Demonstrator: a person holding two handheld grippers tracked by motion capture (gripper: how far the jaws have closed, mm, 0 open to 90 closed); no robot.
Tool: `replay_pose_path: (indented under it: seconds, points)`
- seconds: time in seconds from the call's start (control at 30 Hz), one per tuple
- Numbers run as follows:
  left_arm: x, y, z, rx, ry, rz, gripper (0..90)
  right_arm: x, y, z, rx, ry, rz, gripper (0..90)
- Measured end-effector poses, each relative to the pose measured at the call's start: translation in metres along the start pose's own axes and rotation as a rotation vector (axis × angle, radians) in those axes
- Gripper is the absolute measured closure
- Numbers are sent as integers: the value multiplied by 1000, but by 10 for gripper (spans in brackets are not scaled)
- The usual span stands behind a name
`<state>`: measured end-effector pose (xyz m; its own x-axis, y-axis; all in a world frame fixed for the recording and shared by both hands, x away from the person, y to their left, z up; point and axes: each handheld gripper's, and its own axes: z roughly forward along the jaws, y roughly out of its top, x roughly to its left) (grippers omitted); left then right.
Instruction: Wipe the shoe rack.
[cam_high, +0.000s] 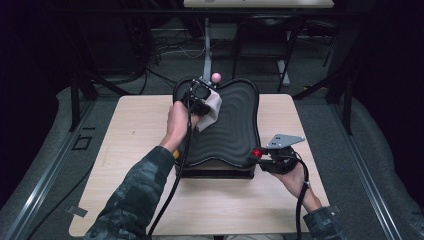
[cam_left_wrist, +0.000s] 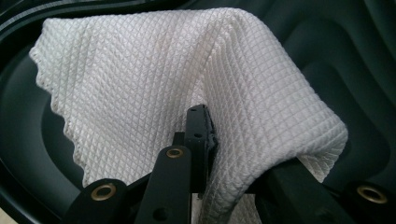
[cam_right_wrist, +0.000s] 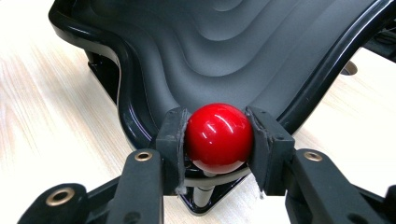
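L hand-held gripper (cam_high: 202, 106) is clenched on a white waffle-weave cloth (cam_left_wrist: 187, 84), held over the far-left part of the black wavy-ribbed plastic tray (cam_high: 235, 125) on the bench (cam_high: 135, 145), presumably for wiping, w/ R hand-held gripper (cam_right_wrist: 219, 140) clamping the tray's glossy red ball knob (cam_right_wrist: 219, 137) at its near-right corner, likely to steady the tray.

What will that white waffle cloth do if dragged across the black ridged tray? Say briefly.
The cloth is probably floppy: it drapes and folds over the left gripper. It looks light and thin. Its weave may catch slightly on the tray's ridges.
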<state>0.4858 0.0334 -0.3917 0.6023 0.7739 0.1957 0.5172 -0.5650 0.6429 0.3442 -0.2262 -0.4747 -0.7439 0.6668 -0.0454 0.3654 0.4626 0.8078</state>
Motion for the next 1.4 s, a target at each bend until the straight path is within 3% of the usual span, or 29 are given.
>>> replay_pose_path:
  seconds: [0.17,0.37,0.77,1.0,1.17,1.4]
  points:
    - [2,9,1,-20,6,-19,799,-1,-1,1,-15,0,-3,600]
    - [3,10,0,-25,23,-13,799,-2,-3,1,-28,20,-11,600]
    - [12,15,-3,-53,30,-43,798,1,1,7,-33,39,-35,601]
    - [10,23,-2,-83,41,-29,798,0,0,7,-38,42,-32,600]
    - [6,25,6,-74,19,-32,798,0,-2,7,-53,44,-24,599]
    - [0,15,8,-77,-17,-30,804,1,-2,7,-58,40,-25,599]
